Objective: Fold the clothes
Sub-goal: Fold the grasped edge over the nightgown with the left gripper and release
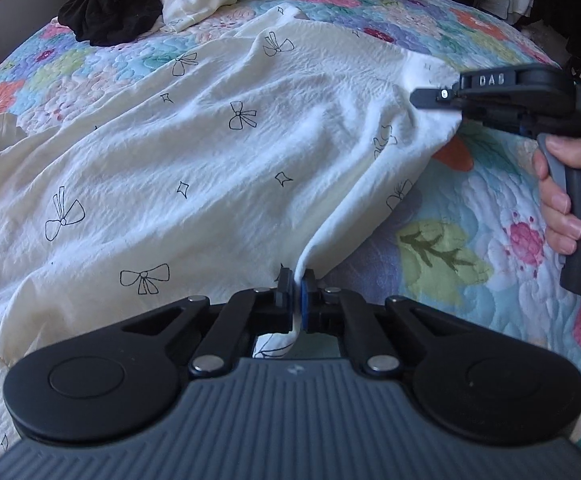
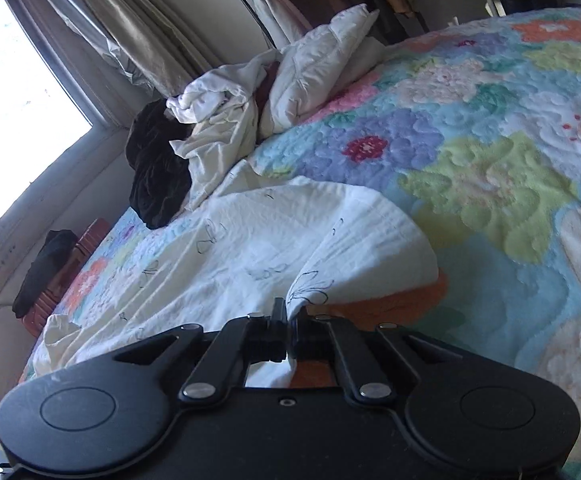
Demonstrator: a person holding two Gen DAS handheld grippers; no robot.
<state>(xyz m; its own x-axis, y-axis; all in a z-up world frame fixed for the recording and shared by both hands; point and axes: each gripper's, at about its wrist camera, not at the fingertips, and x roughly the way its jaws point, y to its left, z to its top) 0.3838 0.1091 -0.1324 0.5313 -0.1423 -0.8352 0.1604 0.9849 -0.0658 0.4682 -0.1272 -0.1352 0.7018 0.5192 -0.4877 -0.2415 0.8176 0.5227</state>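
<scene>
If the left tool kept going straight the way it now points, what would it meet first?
Probably the white bow-print garment itself: the left tool is shut on its edge, and the cloth spreads right ahead over the floral quilt. Depth is hard to judge.

Home bedroom, quilted bed (image 2: 470,128), curtained window (image 2: 18,92)

Left wrist view: sits behind the left hand-held gripper (image 1: 296,280), angled steeply down, close over the bed (image 1: 470,216).
Right wrist view: shallower tilt, facing the window (image 2: 14,104).
Shared: white bow-print garment (image 1: 178,152), black clothing heap (image 2: 156,168).
</scene>
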